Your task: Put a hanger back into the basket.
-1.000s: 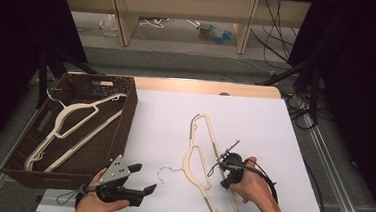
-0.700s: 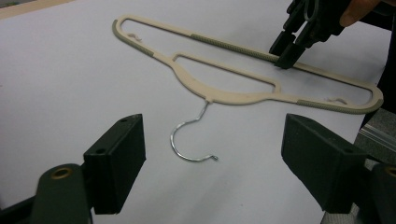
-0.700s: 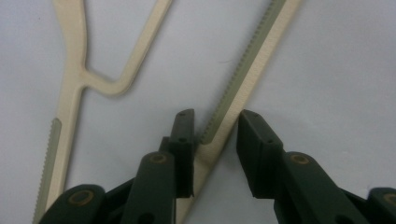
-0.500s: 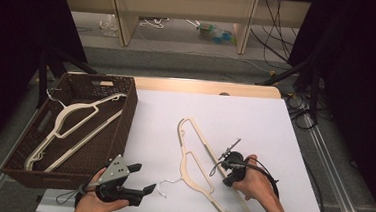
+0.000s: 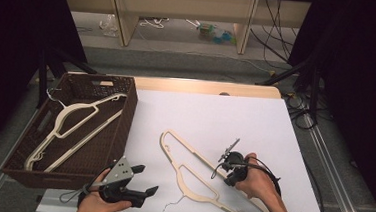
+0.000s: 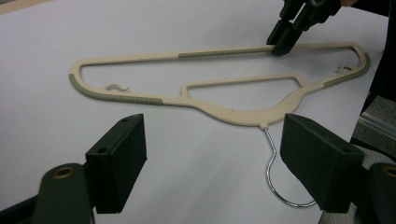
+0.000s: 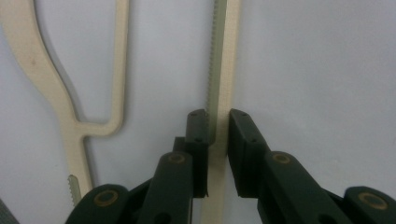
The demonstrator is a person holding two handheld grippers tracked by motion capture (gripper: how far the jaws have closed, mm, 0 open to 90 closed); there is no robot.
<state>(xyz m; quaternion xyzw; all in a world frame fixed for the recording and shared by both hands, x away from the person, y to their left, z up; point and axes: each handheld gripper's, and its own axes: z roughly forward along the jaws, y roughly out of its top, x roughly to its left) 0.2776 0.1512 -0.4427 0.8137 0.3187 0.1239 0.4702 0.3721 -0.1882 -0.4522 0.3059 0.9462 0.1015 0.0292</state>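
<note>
A brown wicker basket (image 5: 125,111) is seen at about 9 o'clock on the white surface (image 5: 215,118), with a cream hanger (image 5: 74,123) lying inside it. At about 7 o'clock, the left tool (image 5: 143,180) is held in the left hand (image 5: 94,204) just in front of the basket's near corner; its jaws stand wide apart with nothing between them, and its gripper view looks across them at the hanger on the surface. This second cream hanger (image 5: 191,174) lies flat on the white sheet near 6 o'clock, its long straight bar running from 10 o'clock down toward 4 o'clock and its wire hook (image 5: 171,209) pointing to the near edge. At about 5 o'clock, the right tool (image 5: 230,175) is held in the right hand (image 5: 258,183). Its jaws have just been closing, and they are clamped on the hanger's straight bar, one pad (image 7: 198,135) against the ribbed green strip and the other against the plain cream edge.
</note>
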